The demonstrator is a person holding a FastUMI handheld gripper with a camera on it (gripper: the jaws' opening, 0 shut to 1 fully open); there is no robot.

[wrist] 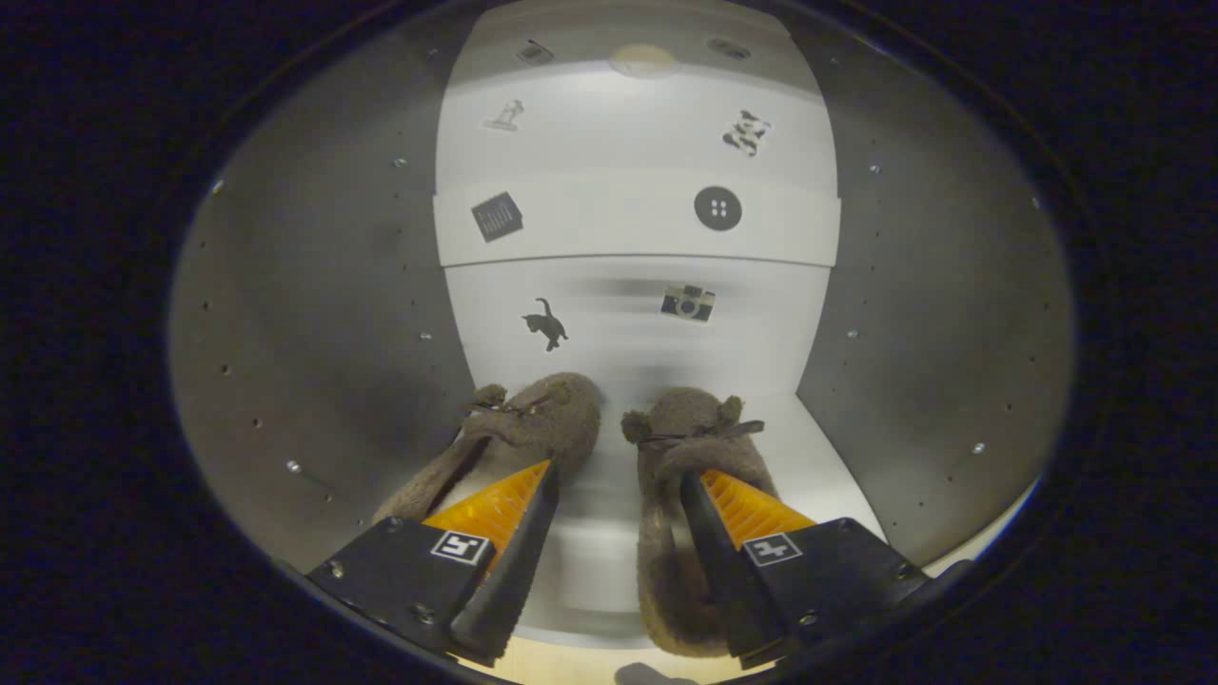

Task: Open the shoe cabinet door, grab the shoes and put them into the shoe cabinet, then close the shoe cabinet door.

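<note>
Two brown fuzzy slippers lie side by side on the white floor of the shoe cabinet (609,561), toes toward its back wall. The left slipper (533,428) sits under and beyond my left finger. Beneath and past my right finger lies the right slipper (690,433), whose heel reaches back toward the cabinet's front edge. My gripper (618,471) is open, and only bare white cabinet floor shows in the gap between its fingertips. Neither finger presses on a slipper.
Grey side walls (314,333) with small peg holes close in on the left and right. The white back panel (638,323) carries small stickers. A white shelf (609,224) crosses above the slippers. A pale wooden strip (571,666) shows at the cabinet's front edge.
</note>
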